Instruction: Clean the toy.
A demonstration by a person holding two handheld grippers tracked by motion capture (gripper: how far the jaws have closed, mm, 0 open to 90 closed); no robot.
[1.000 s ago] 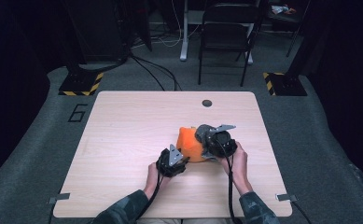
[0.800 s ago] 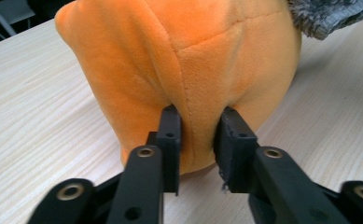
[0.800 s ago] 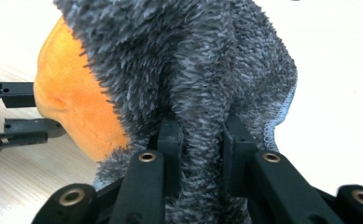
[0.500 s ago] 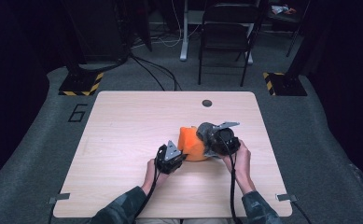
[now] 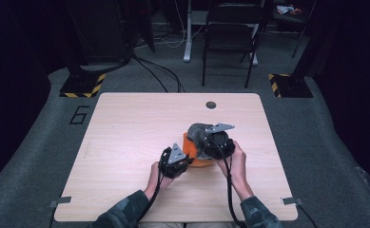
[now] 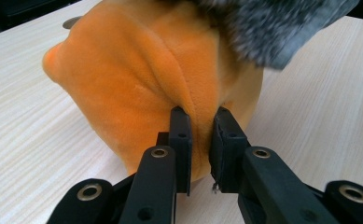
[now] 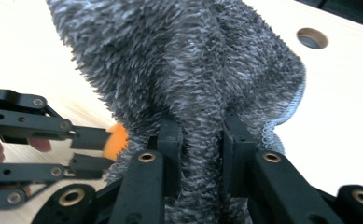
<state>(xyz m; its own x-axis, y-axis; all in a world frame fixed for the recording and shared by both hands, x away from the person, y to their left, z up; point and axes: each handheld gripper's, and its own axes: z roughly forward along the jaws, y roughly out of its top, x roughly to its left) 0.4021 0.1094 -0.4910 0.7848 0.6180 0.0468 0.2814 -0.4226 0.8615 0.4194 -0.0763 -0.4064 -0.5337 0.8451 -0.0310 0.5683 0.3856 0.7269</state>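
Note:
An orange plush toy (image 6: 137,70) lies on the wooden table (image 5: 125,133), right of centre (image 5: 188,143). A grey fuzzy cloth (image 7: 193,60) drapes over its top (image 5: 198,133). My left gripper (image 6: 200,116) is shut on a fold of the orange plush at its near side, low by the tabletop. It comes in from the toy's left in the high view (image 5: 187,159). My right gripper (image 7: 200,123) is shut on a bunched ridge of the grey cloth and holds it above the toy (image 5: 205,142). The left gripper (image 7: 102,150) also appears at the left of the right gripper view, with orange plush at its tips.
A round cable hole (image 5: 211,105) sits near the table's far edge. Beyond the table stand a folding chair (image 5: 230,42) and floor cables. Bare tabletop stretches to the left and behind the toy.
The right gripper has risen slightly with the grey cloth. The left hand has stayed by the toy's near left side.

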